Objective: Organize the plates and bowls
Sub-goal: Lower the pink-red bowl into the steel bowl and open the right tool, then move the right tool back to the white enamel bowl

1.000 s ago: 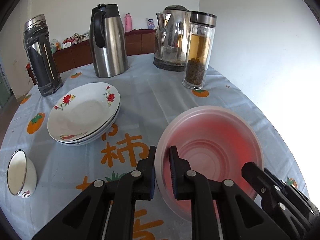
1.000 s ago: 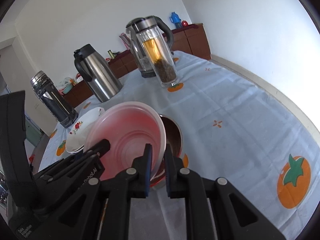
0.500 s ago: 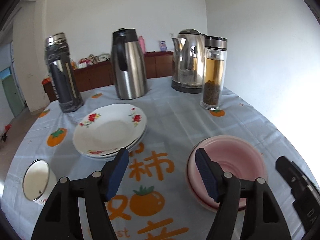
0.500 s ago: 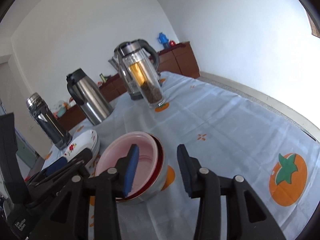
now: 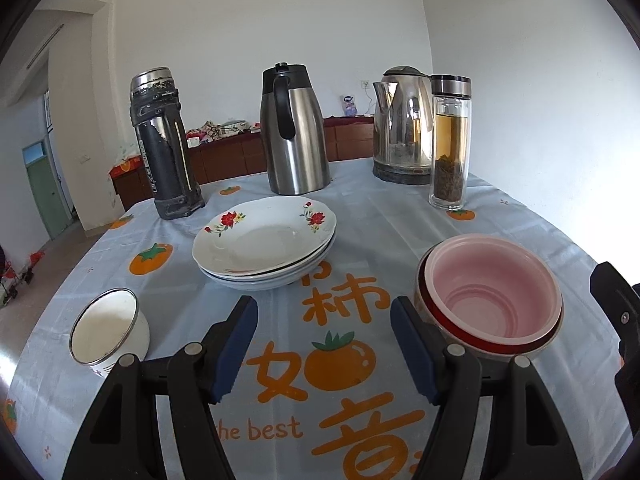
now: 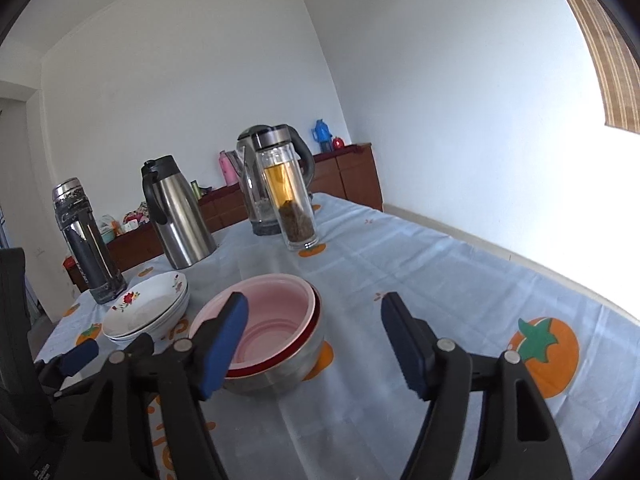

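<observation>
The table [image 5: 400, 216] in its pale persimmon cloth held a stack of floral plates [image 5: 266, 236] at centre and, to their right, the pink bowl [image 5: 494, 292] nested in a steel bowl [image 6: 280, 376]. The left gripper [image 5: 324, 344] and right gripper [image 6: 314, 344] angled slightly downward over the cloth, jaws wide and empty; the right's had just been opening.

Left claw [image 5: 324, 344], right claw [image 6: 314, 344]: agape, empty.
</observation>
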`<state>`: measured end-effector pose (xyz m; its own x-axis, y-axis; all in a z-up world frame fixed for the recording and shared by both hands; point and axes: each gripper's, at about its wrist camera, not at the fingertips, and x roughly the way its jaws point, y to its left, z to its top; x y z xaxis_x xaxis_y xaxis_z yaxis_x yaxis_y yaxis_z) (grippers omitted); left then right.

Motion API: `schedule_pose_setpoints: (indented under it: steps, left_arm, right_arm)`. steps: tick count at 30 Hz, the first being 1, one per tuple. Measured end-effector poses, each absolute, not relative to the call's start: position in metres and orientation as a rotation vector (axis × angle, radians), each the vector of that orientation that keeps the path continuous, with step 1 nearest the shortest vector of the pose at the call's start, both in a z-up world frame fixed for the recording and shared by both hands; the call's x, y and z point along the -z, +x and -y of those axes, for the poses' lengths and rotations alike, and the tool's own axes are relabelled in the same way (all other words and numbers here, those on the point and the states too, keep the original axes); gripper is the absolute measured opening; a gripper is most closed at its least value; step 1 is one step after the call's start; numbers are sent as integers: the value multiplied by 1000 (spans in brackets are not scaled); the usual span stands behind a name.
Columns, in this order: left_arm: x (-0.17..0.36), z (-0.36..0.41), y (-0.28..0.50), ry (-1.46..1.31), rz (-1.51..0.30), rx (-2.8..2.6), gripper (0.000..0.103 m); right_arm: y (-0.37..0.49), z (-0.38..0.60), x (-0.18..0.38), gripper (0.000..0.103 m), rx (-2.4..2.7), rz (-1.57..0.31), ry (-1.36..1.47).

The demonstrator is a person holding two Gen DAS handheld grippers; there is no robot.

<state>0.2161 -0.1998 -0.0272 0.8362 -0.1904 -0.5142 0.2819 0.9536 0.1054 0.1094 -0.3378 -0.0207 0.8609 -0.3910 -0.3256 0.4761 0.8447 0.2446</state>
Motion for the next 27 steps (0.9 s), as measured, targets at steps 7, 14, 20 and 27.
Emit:
schedule_pose_setpoints:
  steps: [7, 14, 20, 27]
  left_arm:
    - [28, 191, 205, 187, -489, 250, 71]
    - [32, 182, 192, 184, -448, 266, 71]
    - [36, 180, 193, 195, -453, 271, 71]
    - [36, 173, 190, 171, -445, 271, 71]
  right_arm:
    - [103, 319, 18, 71, 500, -219, 235]
    - [101, 316, 22, 76, 500, -231, 246]
    - [97, 306, 21, 75, 497, -225, 211]
    - [91, 302, 21, 76, 505, -227, 207]
